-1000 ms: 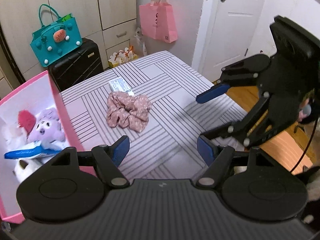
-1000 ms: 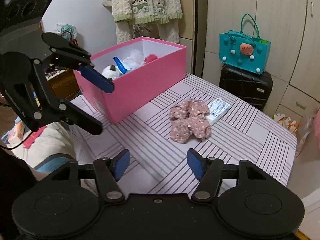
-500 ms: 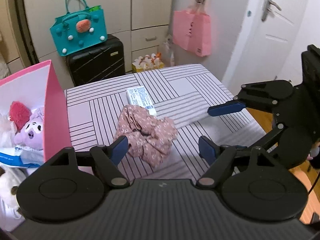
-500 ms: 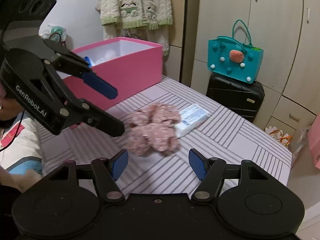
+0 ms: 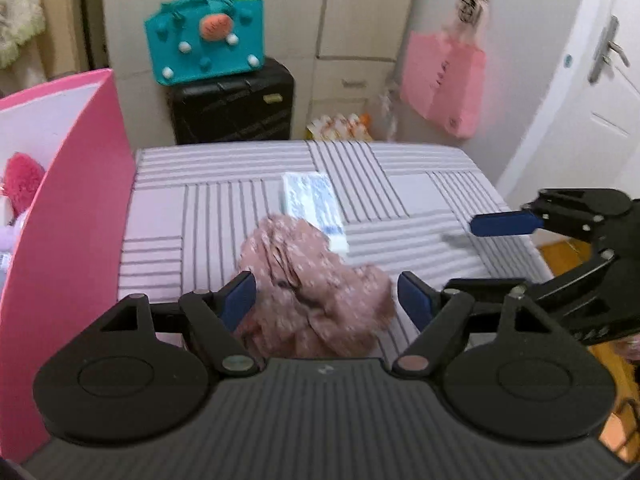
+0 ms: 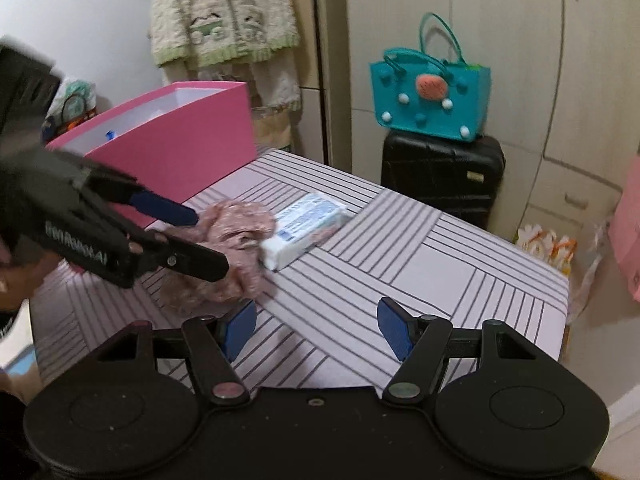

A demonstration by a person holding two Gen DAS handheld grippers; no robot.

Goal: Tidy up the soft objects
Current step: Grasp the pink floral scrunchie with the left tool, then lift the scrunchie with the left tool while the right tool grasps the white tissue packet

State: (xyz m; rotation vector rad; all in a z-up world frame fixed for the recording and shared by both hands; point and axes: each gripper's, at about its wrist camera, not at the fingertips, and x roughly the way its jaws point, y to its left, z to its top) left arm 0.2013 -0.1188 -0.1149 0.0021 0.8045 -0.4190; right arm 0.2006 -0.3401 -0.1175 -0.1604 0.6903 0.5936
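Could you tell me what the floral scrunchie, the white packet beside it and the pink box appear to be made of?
Floral scrunchie: thin matte fabric, judging by its gathered, crumpled folds.
White packet: probably soft plastic film, given its faint sheen and printed face, though blur leaves this open.
Pink box: likely smooth coated cardboard, with flat, thin, stiff walls and sharp edges.

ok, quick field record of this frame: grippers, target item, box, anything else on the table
left gripper: open, jaws either side of the scrunchie, not closed on it
right gripper: open, empty, over bare tablecloth beside the scrunchie
target: pink floral fabric scrunchie, lying on the striped tablecloth
beside target: white-and-blue tissue pack, touching the scrunchie's edge
container: open pink cardboard box at the table edge
box contents: plush toys, partly seen, incl. a pink fluffy one
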